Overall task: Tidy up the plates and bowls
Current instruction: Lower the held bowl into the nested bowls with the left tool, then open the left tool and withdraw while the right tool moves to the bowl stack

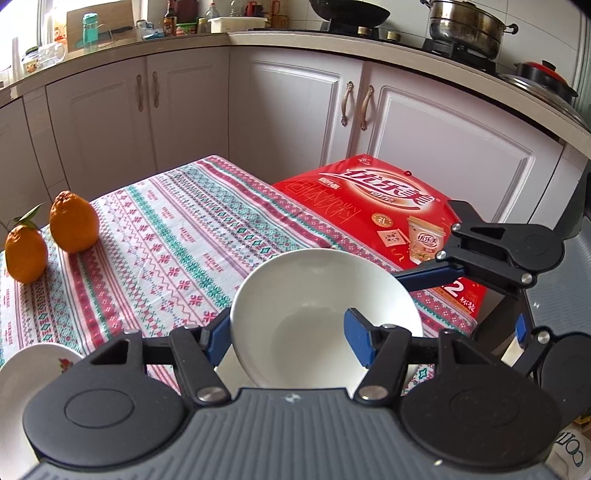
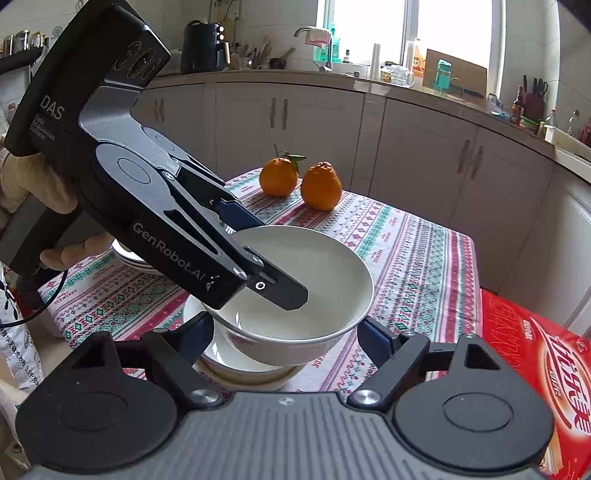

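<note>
I had the left gripper (image 2: 255, 266) clamped on the near rim of a plain white bowl (image 2: 295, 295), one finger inside it and one outside, holding it tilted just above a stack of white bowls (image 2: 236, 363) at the tabletop's front edge; my read was that the stacking was well along, with this bowl about to be nested. The right gripper (image 2: 284, 332) hung beside the stack with its fingers (image 2: 378, 341) spread wide on either side of the carried bowl, gripping nothing. A pile of plates (image 2: 127, 256) sat behind the left gripper, and a white dish with a red flower motif (image 1: 37, 369) showed at the left edge of the left wrist view; whether more pieces waited elsewhere I could not tell. The tabletop (image 2: 413, 258) wore a cloth banded in red, teal and white, with two knobbly oranges (image 2: 299, 182) at its far side and a red milk-tea gift box (image 1: 384, 210) just off one corner. Around it ran a kitchen of white cabinets (image 1: 295, 110), a cluttered counter, a window over the sink and a steel pot (image 1: 465, 27) on the stove.
</note>
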{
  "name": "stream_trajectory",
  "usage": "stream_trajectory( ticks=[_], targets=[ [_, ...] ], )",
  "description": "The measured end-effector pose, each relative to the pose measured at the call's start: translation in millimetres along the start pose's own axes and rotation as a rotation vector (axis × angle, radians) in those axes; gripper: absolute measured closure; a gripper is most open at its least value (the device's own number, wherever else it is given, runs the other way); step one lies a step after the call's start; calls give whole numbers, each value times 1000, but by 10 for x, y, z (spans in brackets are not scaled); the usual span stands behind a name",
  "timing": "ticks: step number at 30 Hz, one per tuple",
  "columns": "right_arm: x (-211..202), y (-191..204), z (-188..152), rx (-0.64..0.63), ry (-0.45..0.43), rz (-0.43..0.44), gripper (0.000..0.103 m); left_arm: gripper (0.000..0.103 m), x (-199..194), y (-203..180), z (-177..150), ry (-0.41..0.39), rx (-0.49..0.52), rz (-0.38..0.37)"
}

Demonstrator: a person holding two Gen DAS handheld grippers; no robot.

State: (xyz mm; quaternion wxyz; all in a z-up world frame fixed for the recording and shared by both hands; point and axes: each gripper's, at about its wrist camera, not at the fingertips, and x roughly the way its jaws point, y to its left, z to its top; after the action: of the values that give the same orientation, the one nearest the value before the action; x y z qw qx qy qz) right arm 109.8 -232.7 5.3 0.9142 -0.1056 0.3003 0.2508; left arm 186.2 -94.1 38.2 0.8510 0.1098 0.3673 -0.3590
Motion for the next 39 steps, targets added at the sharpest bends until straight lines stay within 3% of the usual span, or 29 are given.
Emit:
stream_trajectory(
  ticks=[32, 39],
  targets=[
    [285, 40, -56, 46, 73, 82, 15, 40, 94, 137, -206, 23, -32, 15],
    [273, 35, -51, 41, 66, 96, 12, 22, 87, 126, -217, 4, -25, 3]
  ],
)
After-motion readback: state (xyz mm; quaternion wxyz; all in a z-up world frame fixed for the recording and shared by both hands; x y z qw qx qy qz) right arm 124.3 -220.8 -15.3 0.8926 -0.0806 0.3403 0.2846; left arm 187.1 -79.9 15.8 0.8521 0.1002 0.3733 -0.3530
